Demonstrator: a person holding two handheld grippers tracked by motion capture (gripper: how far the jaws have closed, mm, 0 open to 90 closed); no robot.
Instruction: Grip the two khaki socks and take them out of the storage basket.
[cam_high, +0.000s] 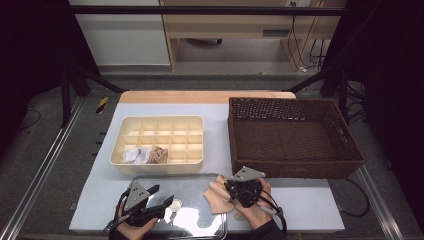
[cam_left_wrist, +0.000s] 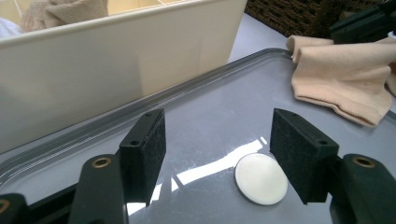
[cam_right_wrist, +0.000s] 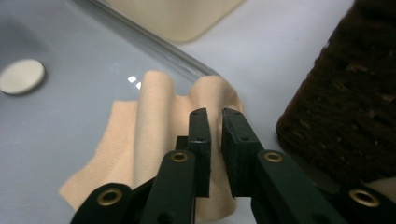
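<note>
A peach cloth (cam_high: 218, 195) (cam_left_wrist: 341, 79) (cam_right_wrist: 154, 116) lies rumpled on the right end of a shiny metal tray (cam_high: 170, 176) (cam_left_wrist: 187, 88), partly over its rim. My right gripper (cam_high: 228, 188) (cam_right_wrist: 215, 114) hovers low over the cloth's folds. Its jaws stand a narrow slit apart and I see no cloth pinched between them. My left gripper (cam_high: 164, 195) (cam_left_wrist: 217, 154) rests open over the tray's left part, with nothing between its pads. A small white disc (cam_high: 176, 204) (cam_left_wrist: 260, 178) (cam_right_wrist: 22, 76) lies on the tray just beside its right pad.
A cream compartment box (cam_high: 160, 118) (cam_left_wrist: 116, 60) stands behind the tray, with a white cloth (cam_high: 136, 155) and a beige one (cam_high: 157, 155) in its front-left cells. A dark wicker basket (cam_high: 290, 102) (cam_right_wrist: 350, 107) sits at the right, close to my right gripper.
</note>
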